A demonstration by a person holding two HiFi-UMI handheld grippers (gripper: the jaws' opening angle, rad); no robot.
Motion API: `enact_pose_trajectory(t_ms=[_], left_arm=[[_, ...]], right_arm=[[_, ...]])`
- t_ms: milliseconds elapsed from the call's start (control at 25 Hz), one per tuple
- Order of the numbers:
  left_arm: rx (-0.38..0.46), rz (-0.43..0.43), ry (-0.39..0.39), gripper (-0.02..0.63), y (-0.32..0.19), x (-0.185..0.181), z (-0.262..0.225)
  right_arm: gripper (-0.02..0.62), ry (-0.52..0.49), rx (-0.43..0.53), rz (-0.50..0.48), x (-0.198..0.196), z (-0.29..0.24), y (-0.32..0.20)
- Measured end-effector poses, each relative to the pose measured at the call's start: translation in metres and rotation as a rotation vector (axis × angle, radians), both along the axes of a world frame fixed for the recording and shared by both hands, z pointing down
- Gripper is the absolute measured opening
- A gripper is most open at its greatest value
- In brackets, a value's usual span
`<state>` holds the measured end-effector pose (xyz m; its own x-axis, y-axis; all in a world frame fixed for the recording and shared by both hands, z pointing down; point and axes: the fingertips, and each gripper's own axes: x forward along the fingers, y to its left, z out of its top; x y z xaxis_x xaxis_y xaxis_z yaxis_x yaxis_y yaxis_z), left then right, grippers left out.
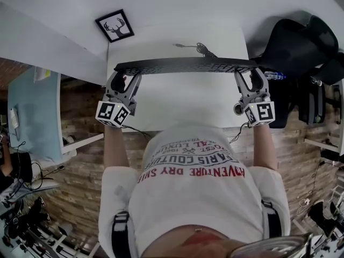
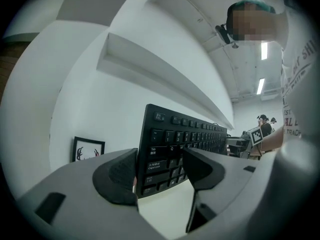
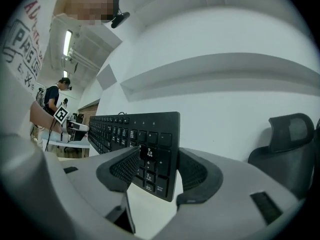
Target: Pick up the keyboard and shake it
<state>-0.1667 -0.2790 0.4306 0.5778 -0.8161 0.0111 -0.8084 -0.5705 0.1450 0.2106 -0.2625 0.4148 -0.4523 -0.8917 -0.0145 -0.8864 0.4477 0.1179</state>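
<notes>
Behind the counter point(image 1: 183, 104), at its left back corner, a framed deer picture point(image 1: 114, 26) is noted on the wall; it plays no part.

Over the counter's left edge, the left tool point(image 1: 124, 79) is closed on the keyboard point(image 1: 183, 65). One pad is seen against the back of the board and the other across the keys by Tab and Caps Lock. Only the short end is caught.

Above the counter's middle, the keyboard is held clear of the surface, turned up on its long edge and running from one side of the counter to the other. Nothing supports it between the two grips.

Toward the counter's back, a cable point(image 1: 198, 48) is seen lying in a loose tangle. Whether it is plugged in anywhere cannot be told.

Over the counter's right edge, the right tool point(image 1: 250, 78) is likewise clamped on the board, at the number-pad end, with one pad on the keys and one on the back. Beyond that edge a dark chair point(image 1: 301, 44) is parked.

Risks judged from here:
- Slip at either end. The grips are narrow and one pad of each sits on keycaps, which give and rock. A hard shake could let the board pivot or slide out and drop onto the counter.
- Uneven motion. If the two ends are not moved together, the board could be twisted or levered out of one grip.
- Cable snag. If the slack is used up mid-shake, the board could be jerked backward.
- Keycaps could be popped if the clamp is tightened to compensate.
</notes>
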Motion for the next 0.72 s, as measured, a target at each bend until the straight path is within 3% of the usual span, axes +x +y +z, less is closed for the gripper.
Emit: enact_pose_trajectory(t_ms=[160,320,440,720], left_arm=[[0.008,0.003,0.012,0.295,0.003,-0.004,0.003],[0.016,0.012,0.007,0.295,0.004,-0.004,0.001],[0.020,0.006,-0.007,0.295,0.003,-0.005,-0.003],[-0.015,-0.037,-0.084,0.295,-0.003,0.001,-0.009]], right_arm=[[0.250,0.070,0.082,-0.006,-0.007,-0.014,0.005],[0.250,0.082,0.092,-0.002,-0.008,-0.016,0.007],[0.250,0.041,0.031,-0.004,-0.007,-0.011,0.004],[0.249,-0.083,-0.217,-0.021,0.000,0.018,-0.011]])
